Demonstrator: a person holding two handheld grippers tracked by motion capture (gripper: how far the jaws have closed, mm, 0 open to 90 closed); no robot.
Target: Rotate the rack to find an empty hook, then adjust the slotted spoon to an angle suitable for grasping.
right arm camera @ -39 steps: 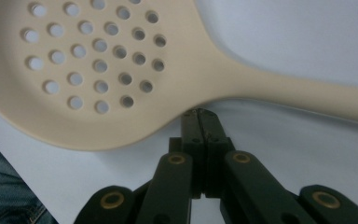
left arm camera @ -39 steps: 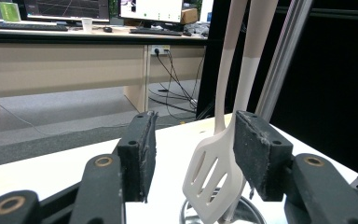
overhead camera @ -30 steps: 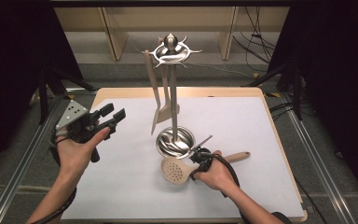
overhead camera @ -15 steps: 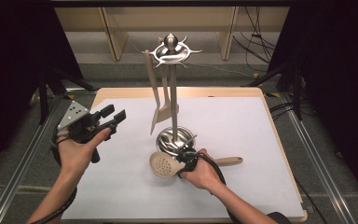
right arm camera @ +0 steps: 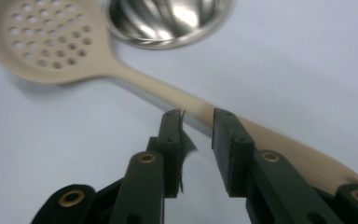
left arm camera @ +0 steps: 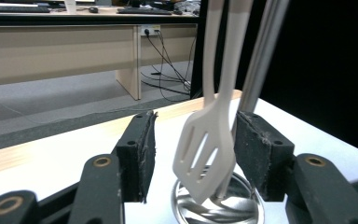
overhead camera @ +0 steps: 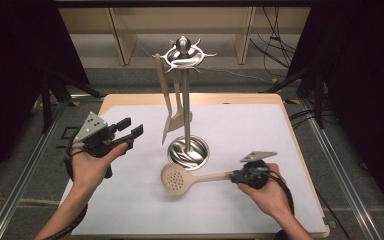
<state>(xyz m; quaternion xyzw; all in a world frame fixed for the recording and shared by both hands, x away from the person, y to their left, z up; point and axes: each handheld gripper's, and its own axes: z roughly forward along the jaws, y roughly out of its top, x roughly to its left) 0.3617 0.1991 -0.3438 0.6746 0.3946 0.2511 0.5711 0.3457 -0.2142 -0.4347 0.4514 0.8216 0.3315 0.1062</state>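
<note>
Right gripper (overhead camera: 236, 176) sat at lower right of the high view, on the handle end of the skimmer spoon (overhead camera: 177, 179). Jaws had just been opening: in the right gripper view (right arm camera: 196, 122) they stood partly apart, with the handle running under and between the tips. Pads didn't look pressed on it, so no grip.

Skimmer spoon (right arm camera: 46, 39) lay flat on the white desk (overhead camera: 130, 210), lower centre of the high view. Perforated bowl pointed left, handle pointed right toward the right hand (overhead camera: 267, 192). Bowl sat just below the steel base of the utensil stand (overhead camera: 186, 150), close beside it; can't tell if they touched. In the right gripper view the base (right arm camera: 168, 18) was at the top edge, bowl at upper left.

Left gripper (overhead camera: 127, 131) was held up at left centre of the high view, well apart from the spoon, pointing right toward the stand. Jaws wide open, nothing between the pads. In the left gripper view (left arm camera: 193, 154) the slotted turner (left arm camera: 205, 149) hanging on the stand showed through the gap, farther off, not held.

Stand stood upright at desk centre. Turner (overhead camera: 167, 120) and a second utensil (overhead camera: 179, 112) hung from its top ring (overhead camera: 182, 55), upper centre.
</note>
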